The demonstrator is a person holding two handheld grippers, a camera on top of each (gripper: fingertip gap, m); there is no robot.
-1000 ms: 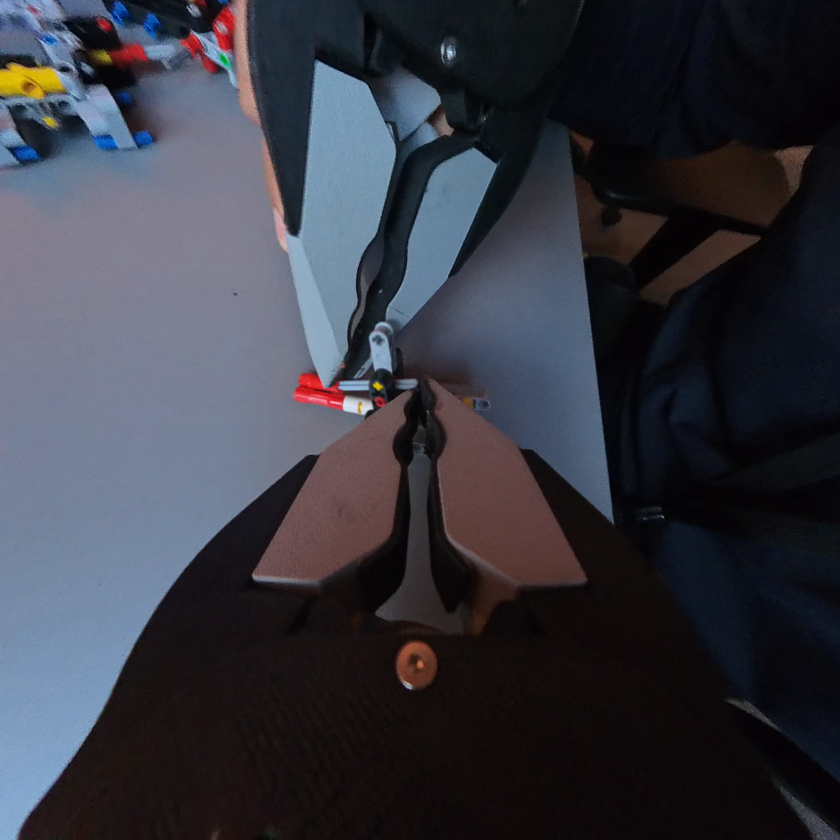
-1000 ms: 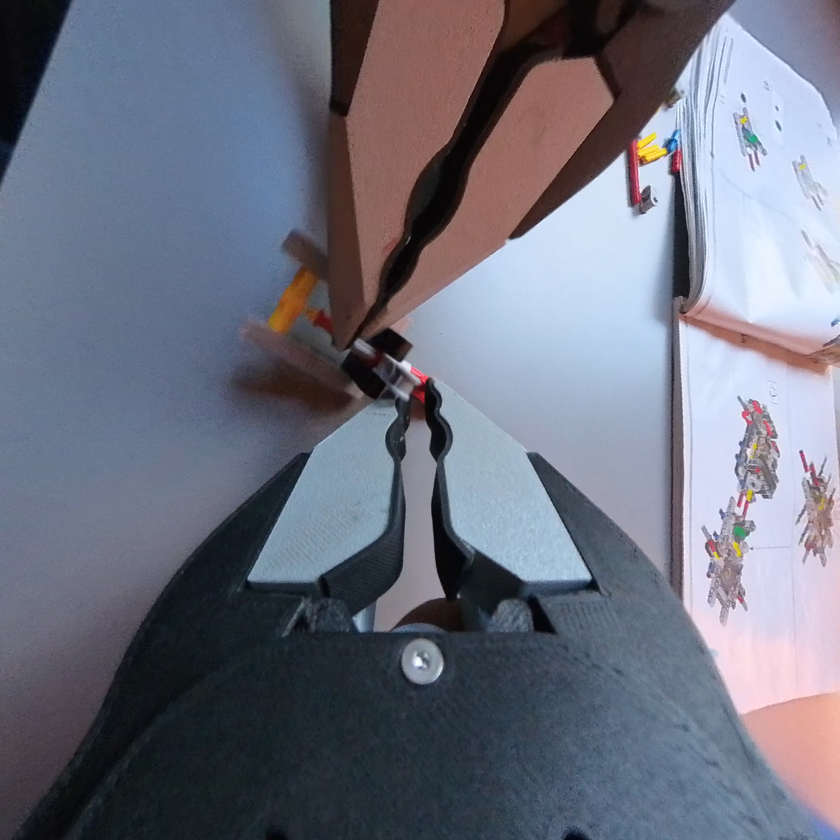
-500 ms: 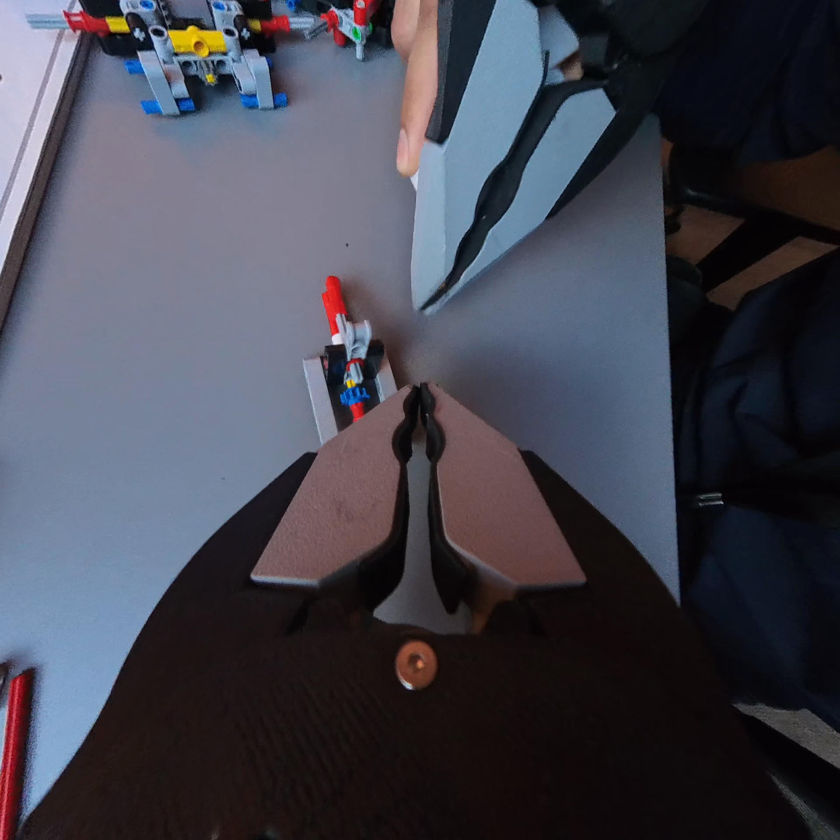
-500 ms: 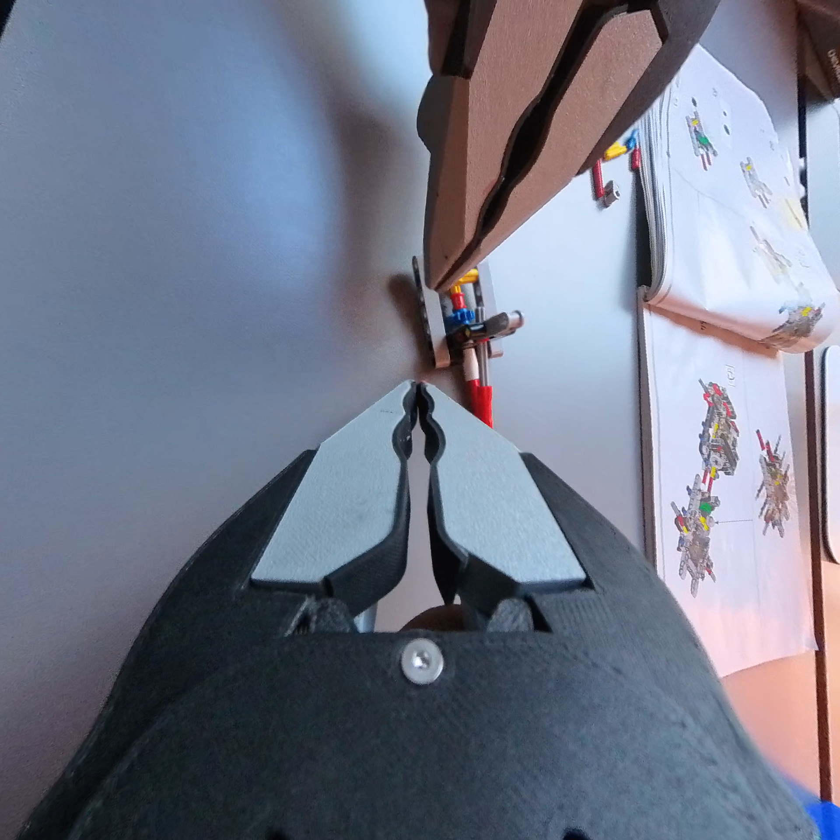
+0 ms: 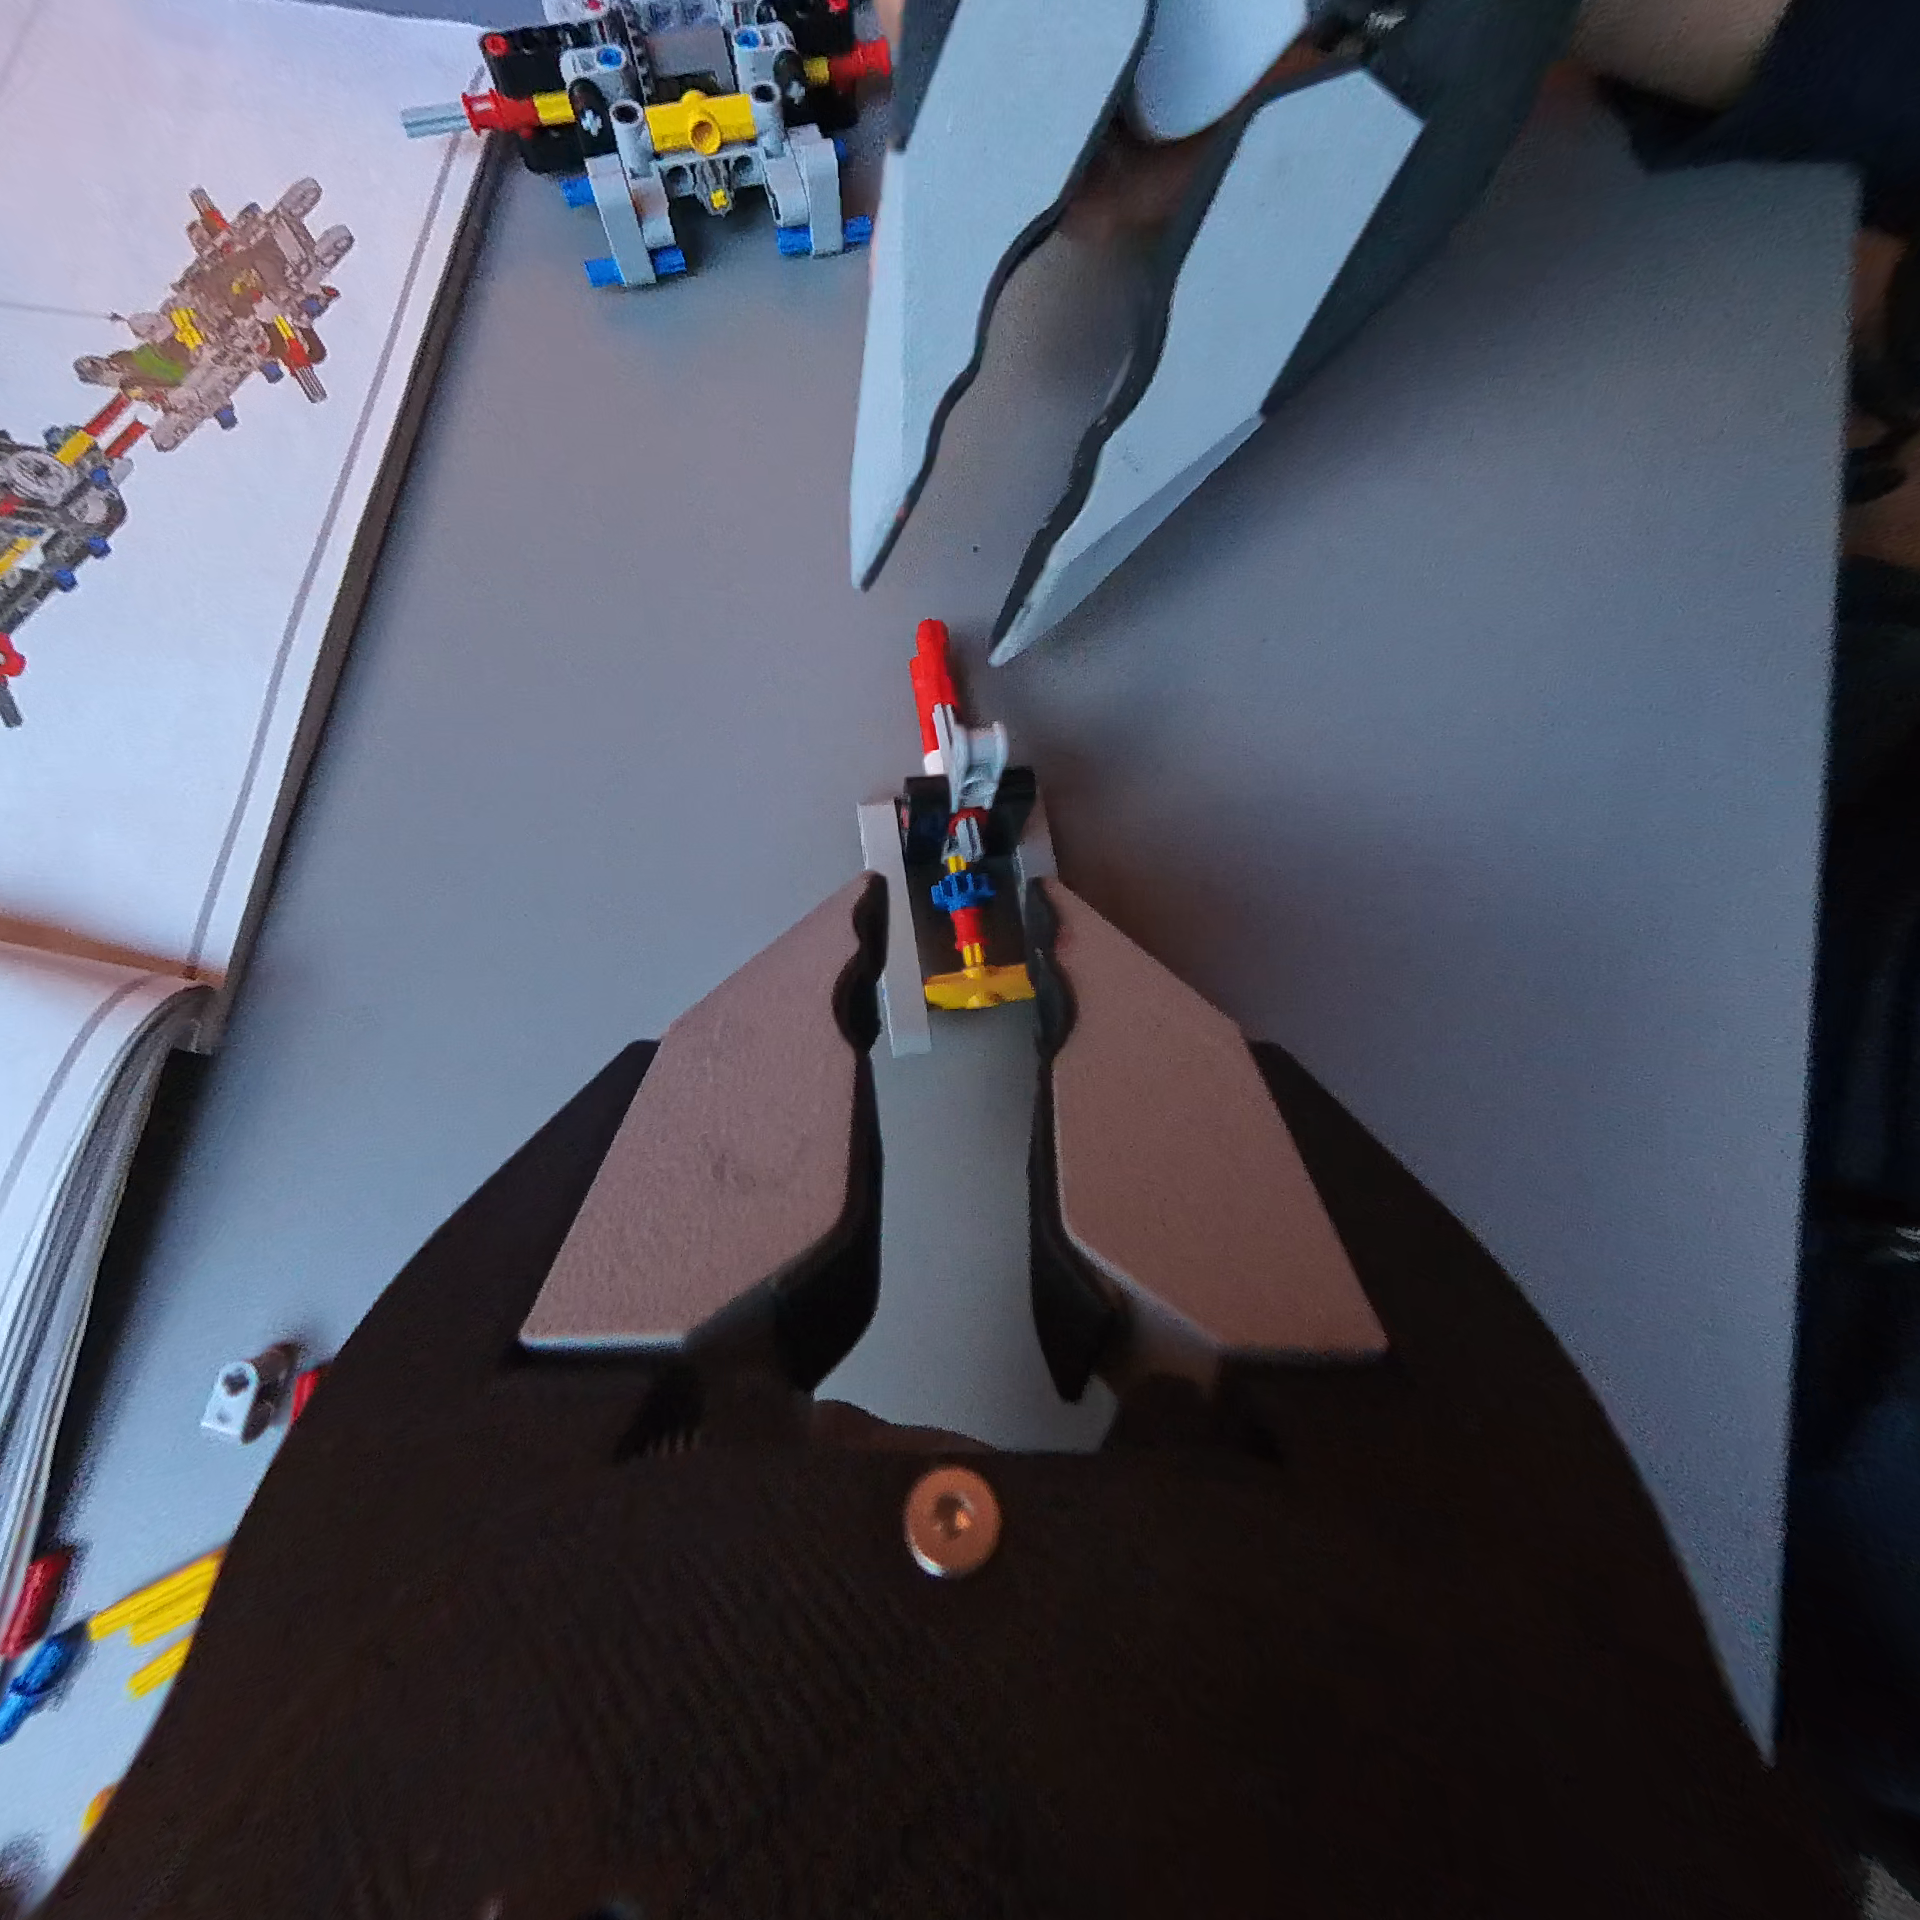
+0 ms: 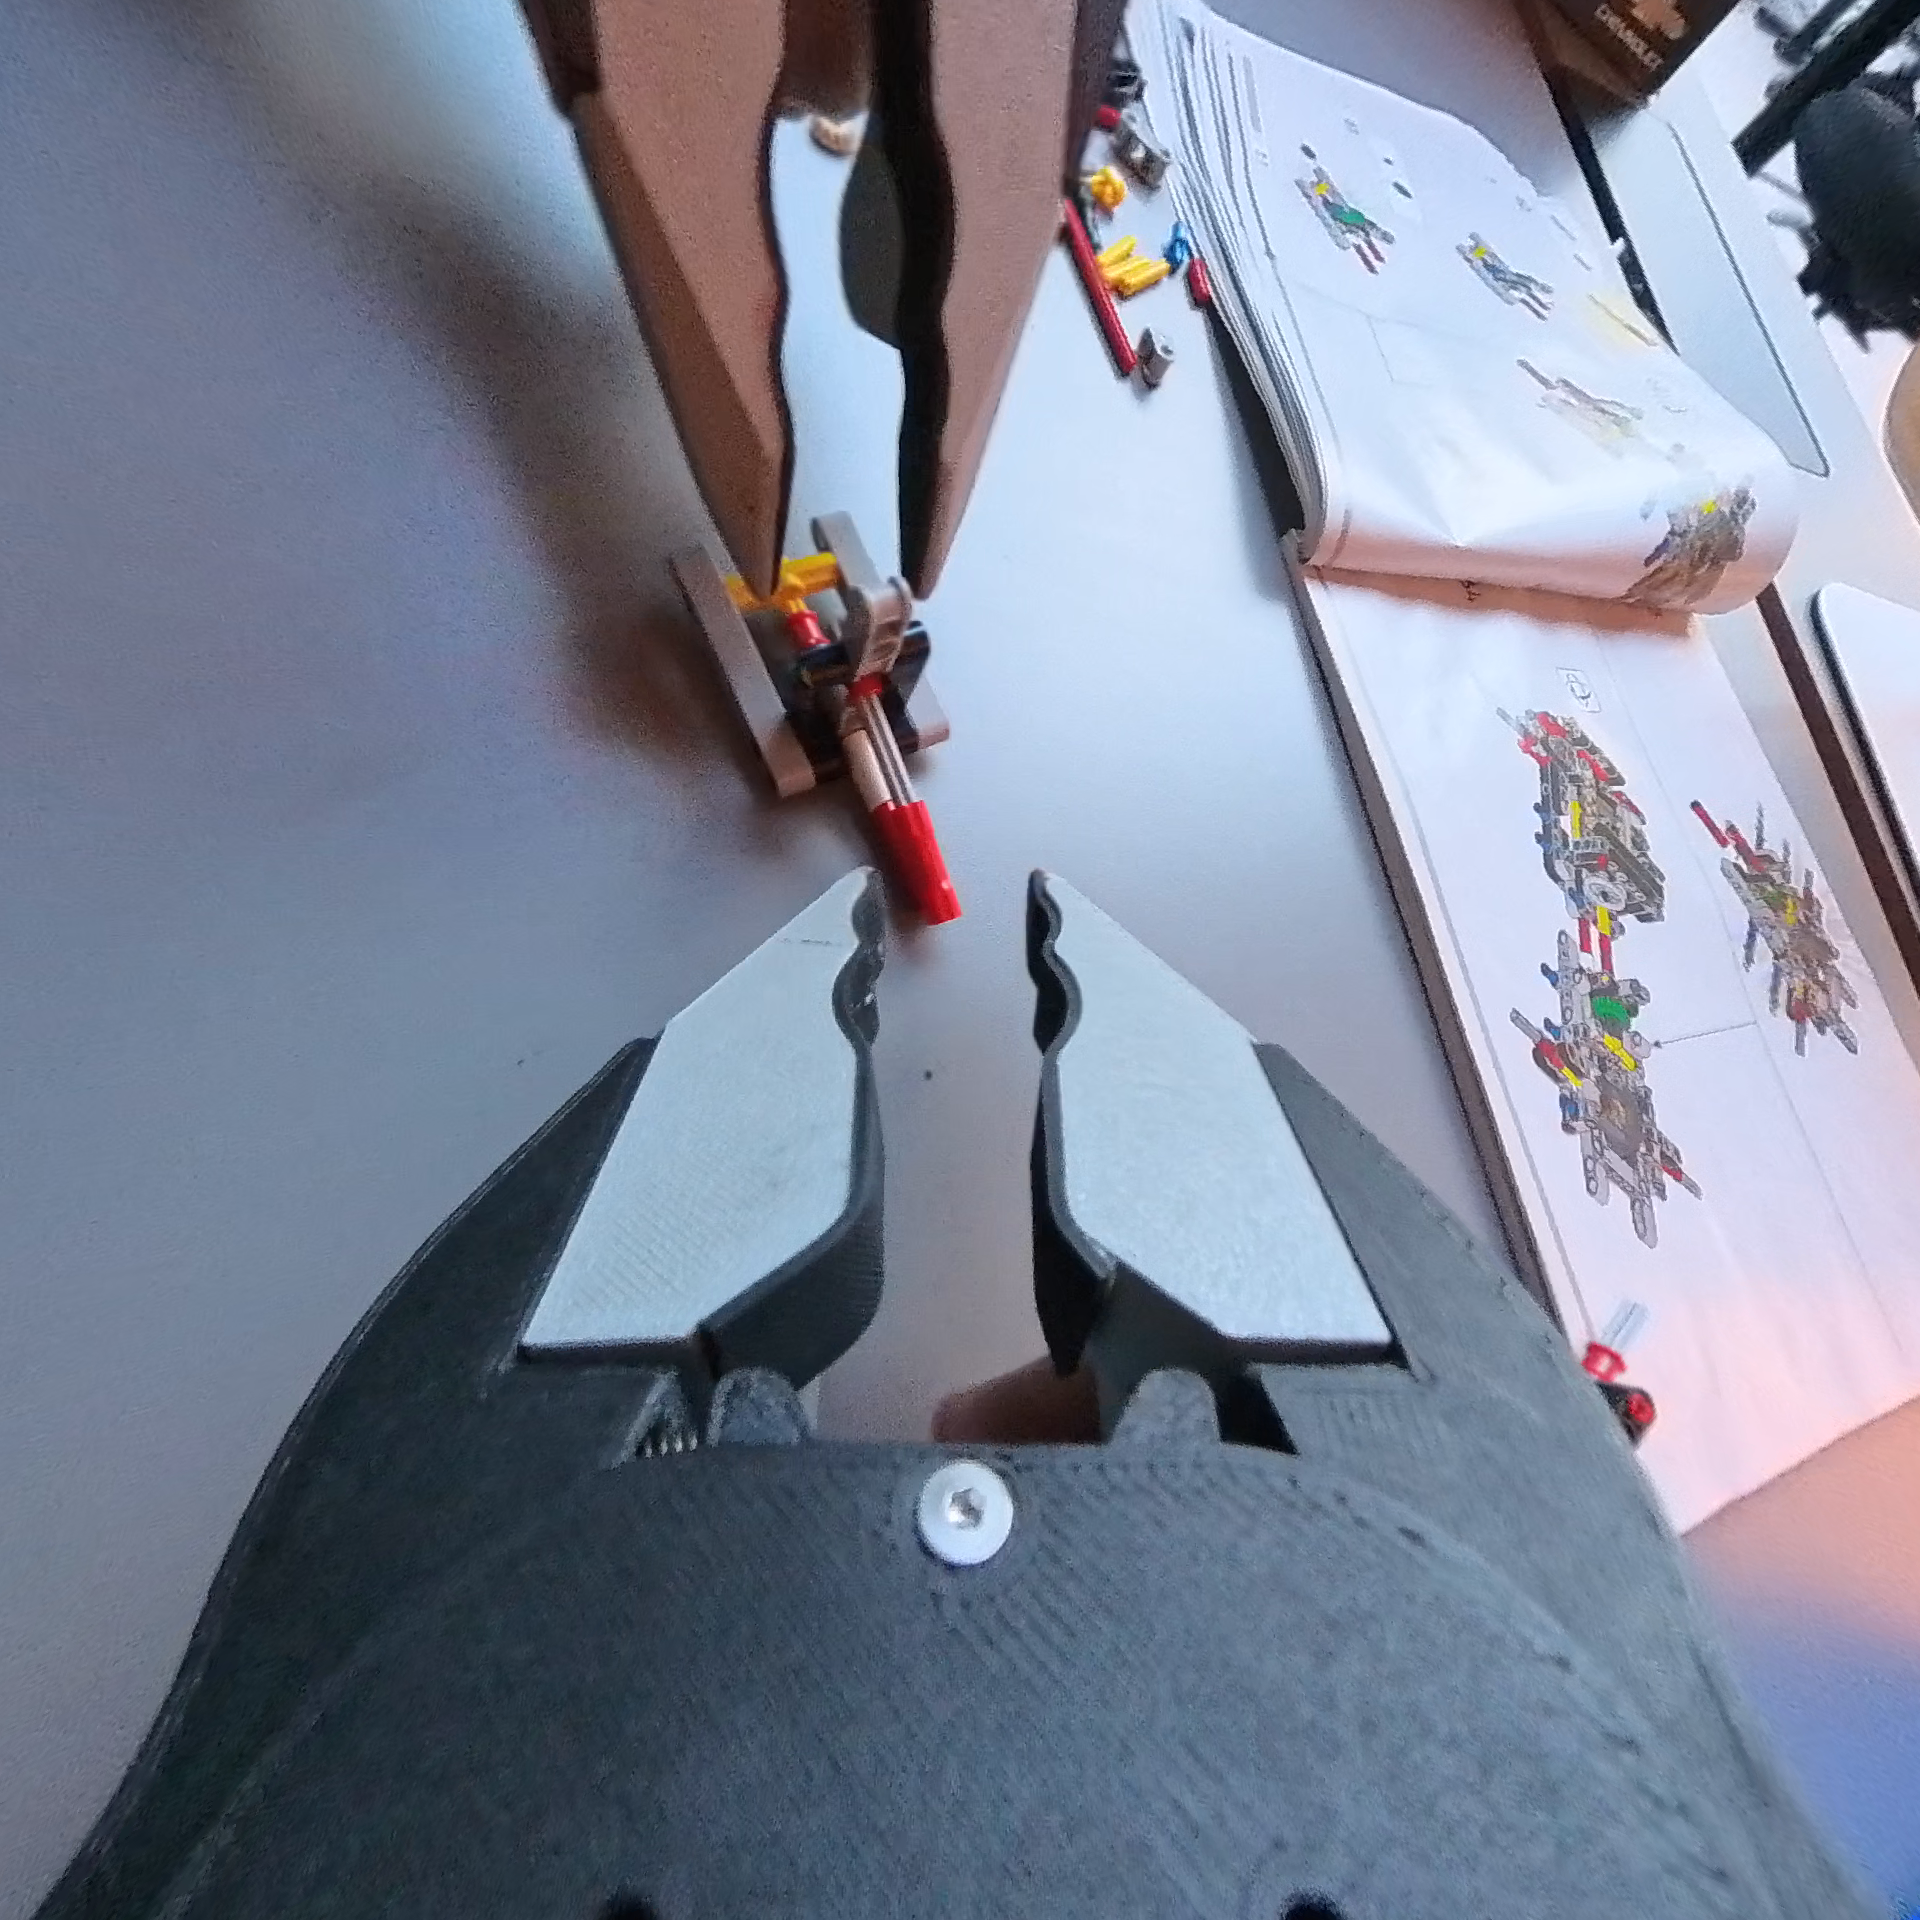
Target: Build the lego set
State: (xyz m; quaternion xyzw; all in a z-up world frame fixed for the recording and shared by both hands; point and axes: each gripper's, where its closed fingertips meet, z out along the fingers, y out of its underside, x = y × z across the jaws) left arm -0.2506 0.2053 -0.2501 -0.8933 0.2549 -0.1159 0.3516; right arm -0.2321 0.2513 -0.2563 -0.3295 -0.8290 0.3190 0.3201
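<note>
The brown-fingered left gripper stands part open astride the near end of a small brick assembly lying on the grey table. Its grey side beam and yellow end piece sit between the fingertips, but the right wrist view shows the tips above the piece and no pad pressing, so nothing is held. The grey-fingered right gripper is likewise part open and bare, its tips just beside the red axle tip that juts from the far end.

The risks are plain. The assembly lies loose, so a nudge from either tip would likely slide or spin it. A close on the yellow piece or the blue gear, rather than the beams, could push the axle out of line. A squeeze on the round red tip might squirt it sideways.

Farther off stand a larger brick model, an open instruction booklet and loose spare parts.
</note>
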